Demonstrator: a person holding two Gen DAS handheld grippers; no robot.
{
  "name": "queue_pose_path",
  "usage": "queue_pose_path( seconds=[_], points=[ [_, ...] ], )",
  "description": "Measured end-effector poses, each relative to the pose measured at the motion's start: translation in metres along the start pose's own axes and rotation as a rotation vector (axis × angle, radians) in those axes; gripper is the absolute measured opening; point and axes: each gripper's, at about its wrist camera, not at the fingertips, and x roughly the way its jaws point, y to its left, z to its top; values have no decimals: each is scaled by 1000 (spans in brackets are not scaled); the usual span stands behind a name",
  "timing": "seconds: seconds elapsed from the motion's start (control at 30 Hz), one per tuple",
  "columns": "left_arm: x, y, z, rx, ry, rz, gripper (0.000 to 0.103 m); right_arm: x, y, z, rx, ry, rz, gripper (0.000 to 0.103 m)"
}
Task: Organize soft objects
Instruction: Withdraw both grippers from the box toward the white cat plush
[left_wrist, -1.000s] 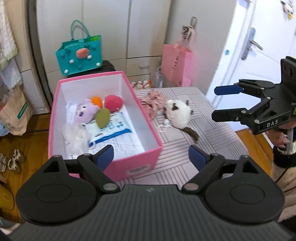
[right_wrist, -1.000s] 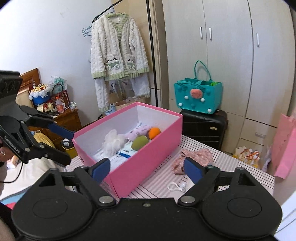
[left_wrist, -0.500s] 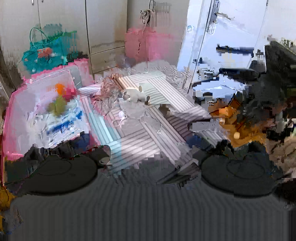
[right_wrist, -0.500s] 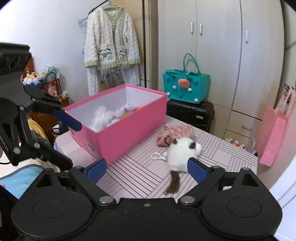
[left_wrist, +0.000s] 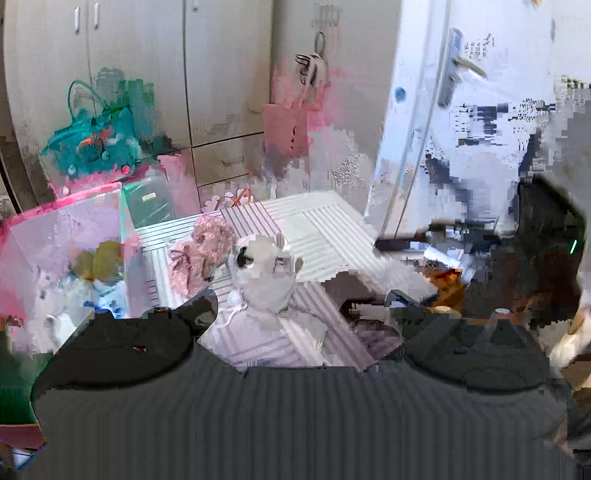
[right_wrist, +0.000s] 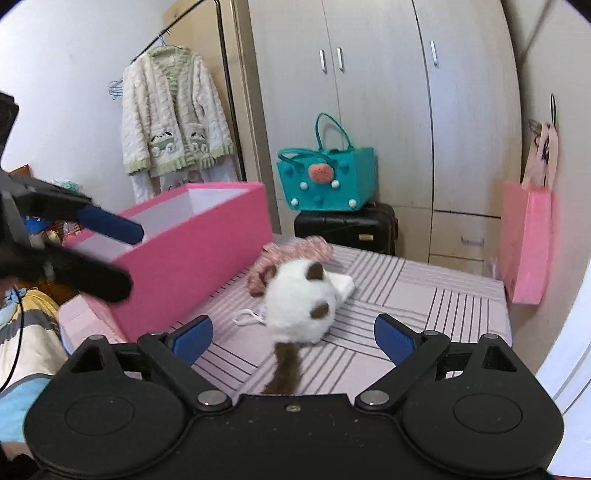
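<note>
A white plush cat (right_wrist: 299, 306) with brown ears and tail lies on the striped table (right_wrist: 424, 295); the blocky left wrist view shows the cat (left_wrist: 266, 269) too. Behind it lies a pink frilly fabric piece (right_wrist: 291, 251). The pink box (right_wrist: 199, 251) of soft toys stands to the left. My right gripper (right_wrist: 293, 332) is open, its blue fingers either side of the cat's rear, not touching it. My left gripper (left_wrist: 284, 310) faces the cat from the other side, its jaws opening with nothing pressed between them. It also appears as the left gripper (right_wrist: 131, 258) before the box.
A teal bag (right_wrist: 325, 184) sits on a black suitcase (right_wrist: 347, 225) behind the table. A pink paper bag (right_wrist: 528, 240) hangs at the right by the wardrobe. A cardigan (right_wrist: 173, 118) hangs at the back left. A small white corded item (right_wrist: 251, 317) lies beside the cat.
Both grippers came down and closer to the plush cat. The left one swung rightward away from over the pink box; the right one sank low to the table behind the cat.
</note>
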Motion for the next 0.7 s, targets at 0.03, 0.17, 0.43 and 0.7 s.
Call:
queue_pose_path(
  seconds=[0.03,0.17,0.43,0.7],
  points=[
    [5,2,0,-20,-19,-10,98,6,-2,-3,-4,0,-3,96],
    [31,8,-2,-117,-41,-37,99,26,3,-10,-27,-20,-25,96],
    [73,9,-4,-156,-70,31,95,55,1,-8,-160,52,-9,96],
    [95,19,-7,-175,-75,75,92,80,-5,-1,-108,69,4,96]
  ],
)
